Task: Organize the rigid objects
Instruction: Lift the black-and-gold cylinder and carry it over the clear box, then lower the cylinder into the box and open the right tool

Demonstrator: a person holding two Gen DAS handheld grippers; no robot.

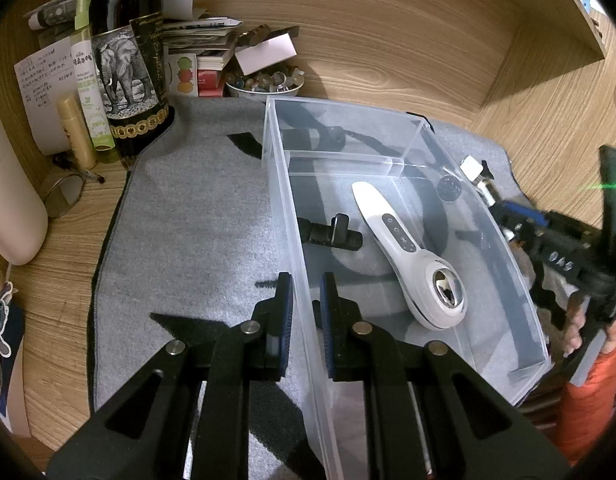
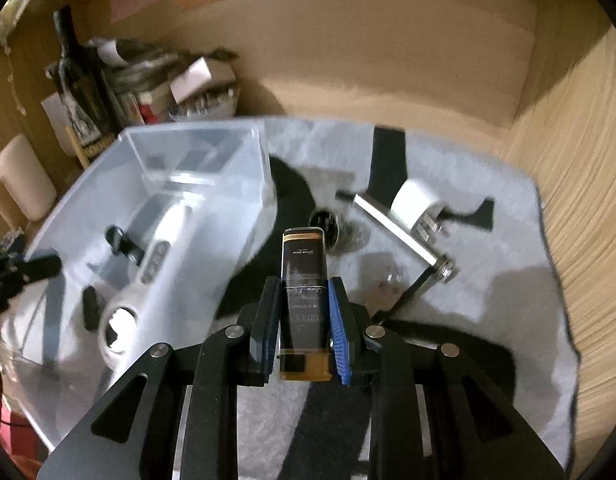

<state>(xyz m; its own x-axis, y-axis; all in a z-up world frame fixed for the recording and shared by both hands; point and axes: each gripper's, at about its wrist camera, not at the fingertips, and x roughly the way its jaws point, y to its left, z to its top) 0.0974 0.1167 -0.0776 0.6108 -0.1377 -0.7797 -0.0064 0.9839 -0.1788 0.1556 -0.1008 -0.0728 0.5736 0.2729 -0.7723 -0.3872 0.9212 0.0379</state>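
Note:
A clear plastic bin [image 1: 392,162] stands on a grey mat [image 1: 196,216]. My left gripper [image 1: 307,282] is shut on the bin's near-left wall, one pad on each side of it. Inside the bin lie a white handheld device [image 1: 404,248] and a small black clip [image 1: 332,234]. In the right wrist view, my right gripper [image 2: 304,282] is shut on a black lighter with gold ends [image 2: 304,256], held lengthwise above the mat just right of the bin [image 2: 196,132]. This view is blurred by motion.
On the mat to the right lie a round dark disc [image 2: 328,222], a white plug [image 2: 416,204] and a hinged metal bar [image 2: 392,224]. A dark bottle [image 1: 128,60], tubes, papers and a bowl of small stones [image 1: 264,82] crowd the back left. Wooden walls enclose the desk. An orange sleeve [image 1: 588,392] shows at right.

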